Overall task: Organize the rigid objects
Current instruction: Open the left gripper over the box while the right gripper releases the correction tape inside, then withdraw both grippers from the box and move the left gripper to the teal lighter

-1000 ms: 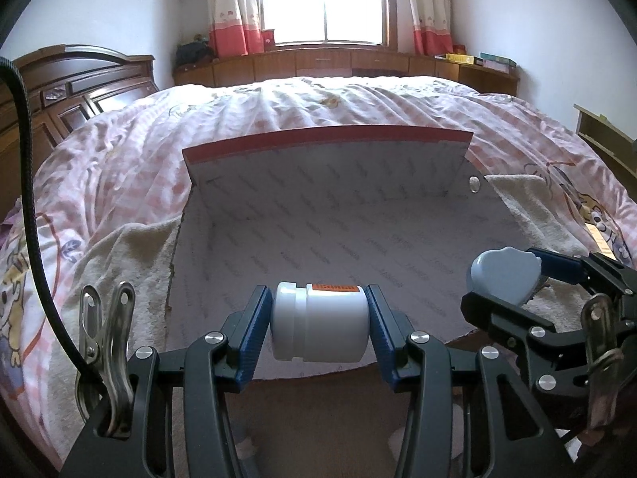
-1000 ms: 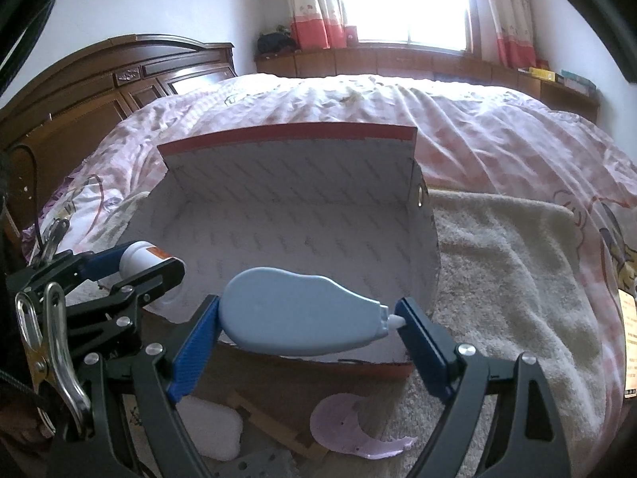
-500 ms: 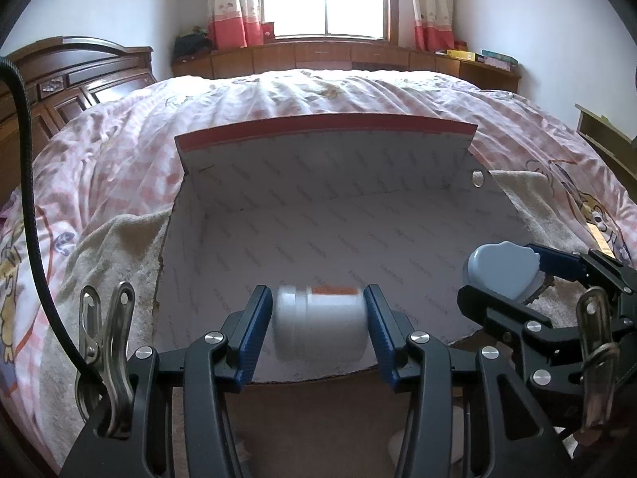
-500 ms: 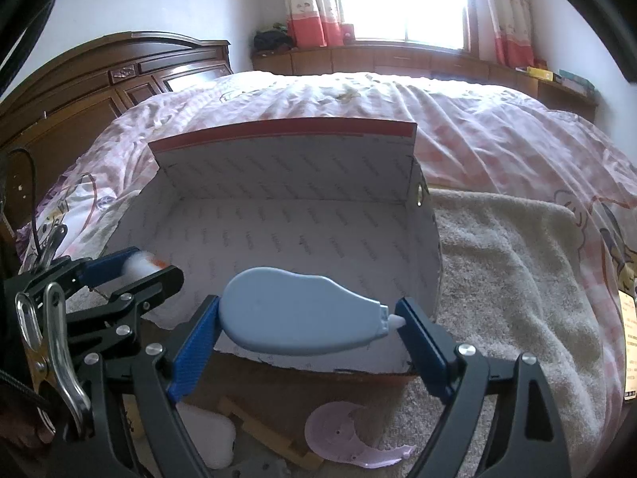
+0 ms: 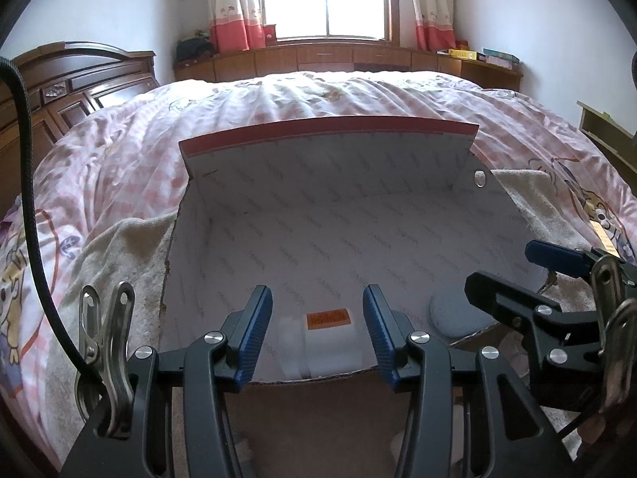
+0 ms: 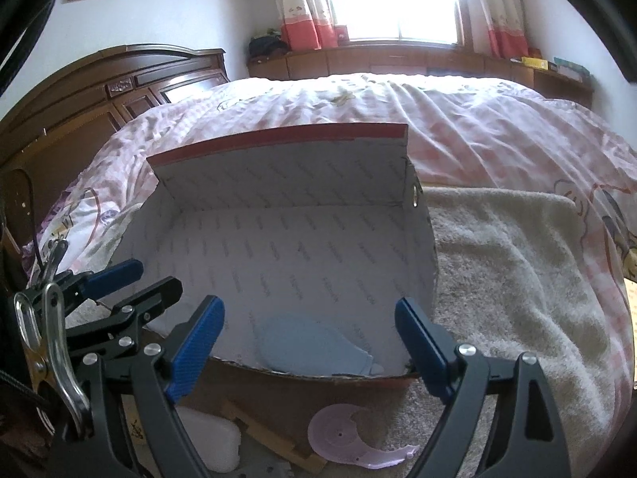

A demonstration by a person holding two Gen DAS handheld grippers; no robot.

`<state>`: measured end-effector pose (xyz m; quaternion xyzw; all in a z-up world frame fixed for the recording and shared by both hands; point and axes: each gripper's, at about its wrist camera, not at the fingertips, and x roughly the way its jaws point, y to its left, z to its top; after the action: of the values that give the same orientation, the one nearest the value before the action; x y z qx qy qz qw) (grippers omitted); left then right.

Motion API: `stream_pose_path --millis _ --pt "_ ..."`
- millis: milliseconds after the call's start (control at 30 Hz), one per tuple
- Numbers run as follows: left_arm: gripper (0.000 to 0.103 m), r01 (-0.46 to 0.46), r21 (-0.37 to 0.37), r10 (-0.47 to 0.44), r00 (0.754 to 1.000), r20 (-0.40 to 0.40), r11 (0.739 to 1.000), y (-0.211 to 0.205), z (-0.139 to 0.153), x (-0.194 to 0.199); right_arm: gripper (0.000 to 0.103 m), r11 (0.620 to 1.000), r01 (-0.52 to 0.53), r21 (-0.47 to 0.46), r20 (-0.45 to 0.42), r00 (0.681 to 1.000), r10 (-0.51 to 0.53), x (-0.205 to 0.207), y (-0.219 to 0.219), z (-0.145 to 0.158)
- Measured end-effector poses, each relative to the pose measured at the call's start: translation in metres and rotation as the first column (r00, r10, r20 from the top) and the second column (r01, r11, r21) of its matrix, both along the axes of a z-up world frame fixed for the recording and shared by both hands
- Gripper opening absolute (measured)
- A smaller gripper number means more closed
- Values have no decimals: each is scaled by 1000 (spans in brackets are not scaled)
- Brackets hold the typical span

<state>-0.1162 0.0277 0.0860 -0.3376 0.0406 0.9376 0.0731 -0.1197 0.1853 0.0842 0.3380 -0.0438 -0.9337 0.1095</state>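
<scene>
Inside, white bottle with orange label.

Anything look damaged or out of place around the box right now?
The cardboard box's near rim is ragged and torn. The white bottle and blue dispenser lie on their sides inside it, clear of both open grippers. A pink dispenser lies outside on the towel.

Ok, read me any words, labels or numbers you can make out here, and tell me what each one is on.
"FASHION": repeated grey print on the inside of the cardboard box.
Orange label on the white bottle: dark print, too blurred to read.
Yellow tag on the bedspread: too small to read.
</scene>
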Motion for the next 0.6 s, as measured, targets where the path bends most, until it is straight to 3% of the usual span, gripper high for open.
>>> stream_pose_path --millis 600 --pt "49 -31 34 31 999 -8 999 -12 10 20 90 1000 -6 -6 -42 999 6 24 -4 18"
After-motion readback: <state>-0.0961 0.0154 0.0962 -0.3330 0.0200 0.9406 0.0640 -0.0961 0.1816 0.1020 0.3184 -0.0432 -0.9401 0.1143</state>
